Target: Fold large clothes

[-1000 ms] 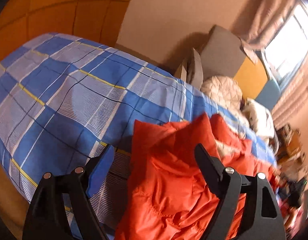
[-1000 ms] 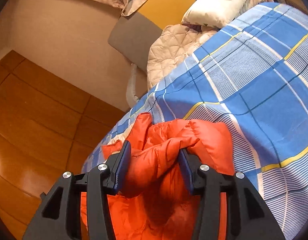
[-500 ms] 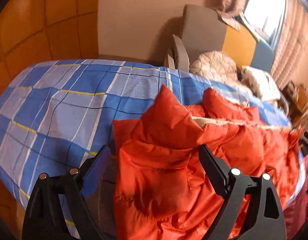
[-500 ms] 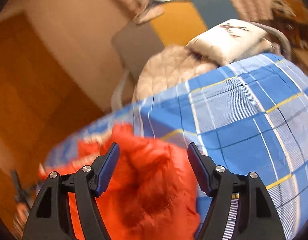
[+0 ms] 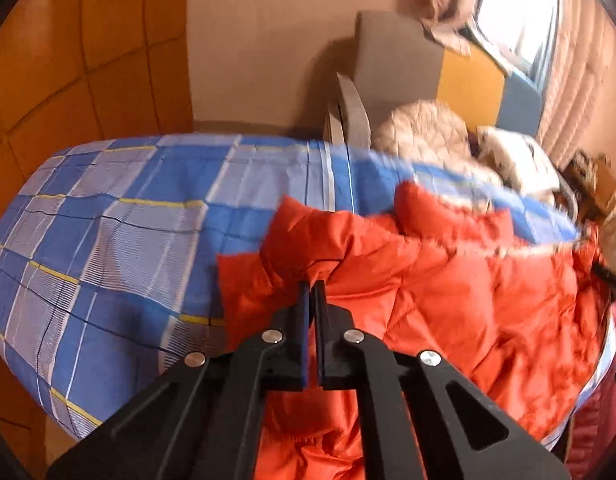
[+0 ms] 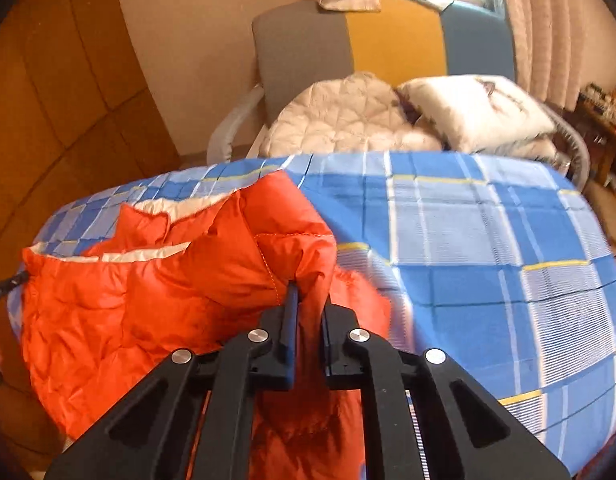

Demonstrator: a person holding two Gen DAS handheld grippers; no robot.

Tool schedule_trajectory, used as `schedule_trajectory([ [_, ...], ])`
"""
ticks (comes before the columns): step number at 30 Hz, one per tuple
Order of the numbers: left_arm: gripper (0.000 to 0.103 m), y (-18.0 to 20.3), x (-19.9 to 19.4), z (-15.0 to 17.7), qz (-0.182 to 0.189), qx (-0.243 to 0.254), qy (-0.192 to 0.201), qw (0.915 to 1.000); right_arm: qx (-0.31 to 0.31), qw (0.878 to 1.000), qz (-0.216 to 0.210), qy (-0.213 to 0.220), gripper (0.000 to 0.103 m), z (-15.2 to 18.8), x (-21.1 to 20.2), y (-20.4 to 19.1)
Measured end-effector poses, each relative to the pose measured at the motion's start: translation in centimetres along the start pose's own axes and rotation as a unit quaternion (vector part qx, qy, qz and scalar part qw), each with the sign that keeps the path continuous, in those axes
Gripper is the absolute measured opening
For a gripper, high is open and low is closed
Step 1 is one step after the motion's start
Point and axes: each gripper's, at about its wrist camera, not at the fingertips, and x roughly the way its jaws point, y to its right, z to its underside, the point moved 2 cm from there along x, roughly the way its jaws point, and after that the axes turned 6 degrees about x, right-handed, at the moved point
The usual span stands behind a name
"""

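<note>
Tongs, left (image 5: 312,285) and right (image 6: 308,292), each pinch orange jacket (image 5: 448,292) edges; bare checked bedspread (image 6: 488,248) beyond.

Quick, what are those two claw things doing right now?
Left gripper: shut on the orange jacket.
Right gripper: shut on the same jacket.

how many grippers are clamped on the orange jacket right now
2. The left gripper pinches a fold of the orange jacket near its edge over the plaid bedsheet; the right gripper pinches another bunched edge.
</note>
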Motion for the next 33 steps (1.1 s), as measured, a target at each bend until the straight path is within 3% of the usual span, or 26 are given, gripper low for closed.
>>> schedule_trajectory([
  [6, 0.000, -1.0, 1.9, -1.4, -0.034, -0.034, 0.009, 0.9988, 0.034, 0.998, 0.057, -0.018, 0.008, -1.0, 3.9, -0.2],
  [13, 0.000, 0.4, 5.8, -0.9, -0.095, 0.008, -0.001, 0.9954, -0.001, 0.992, 0.127, -0.016, 0.008, -0.8, 7.5, -1.3],
  [19, 0.000, 1.0, 8.3, -0.9, -0.127, 0.018, -0.011, 0.9916, -0.022, 0.988, 0.152, -0.021, 0.008, -0.5, 9.9, -1.3],
  [25, 0.000, 1.0, 11.4, -0.5, -0.146, 0.036, -0.046, 0.9875, -0.028, 0.985, 0.166, -0.042, 0.010, 0.0, 12.4, -1.1],
  [33, 0.000, 1.8, 13.0, 0.1, -0.166, 0.065, -0.051, 0.9826, -0.033, 0.983, 0.175, -0.048, 0.010, 0.7, 14.7, -1.0],
])
